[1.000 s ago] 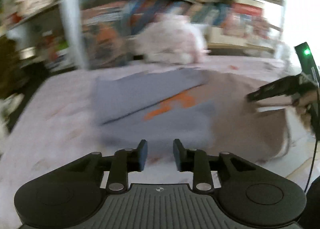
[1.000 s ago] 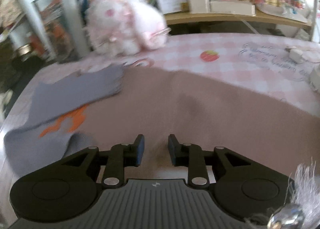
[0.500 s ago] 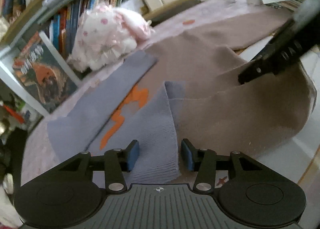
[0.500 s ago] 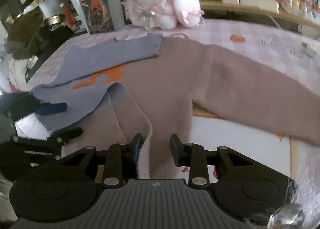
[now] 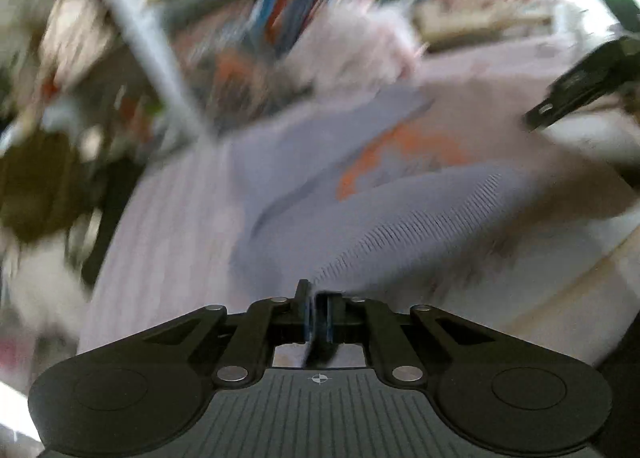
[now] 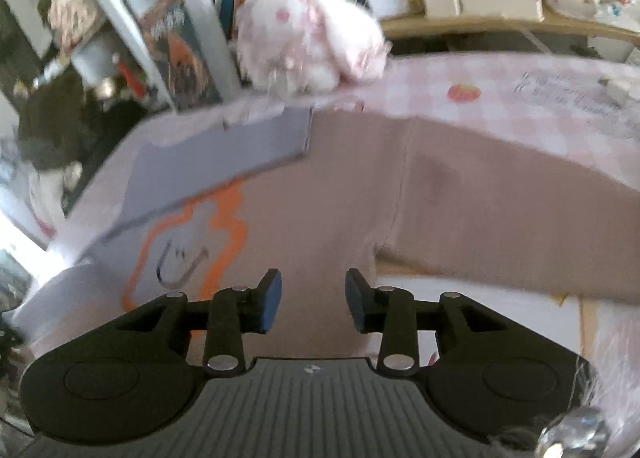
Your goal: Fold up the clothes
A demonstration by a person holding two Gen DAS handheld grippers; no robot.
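Between your left claw's (image 5: 318, 312) closed tips sits the sweater's (image 6: 340, 194) hem, mid-fold; right claw (image 6: 313, 300) gapes, so carry it across.

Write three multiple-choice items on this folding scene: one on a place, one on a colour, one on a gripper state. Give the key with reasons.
1. Where does the plush toy sit?
A. At the far edge of the table, before the bookshelf
B. On the brown sleeve
C. Between the right gripper's fingers

2. What colour is the outline drawn on the sweater?
A. Green
B. Orange
C. Black

3. How does the left gripper stand?
A. Wide open over bare table
B. Out of view
C. Shut on the sweater's ribbed grey edge

Key: 1 A, it lies beyond the sweater below the books. 2 B, the orange line loops on the chest. 3 C, the pads meet with knit pinched between them.
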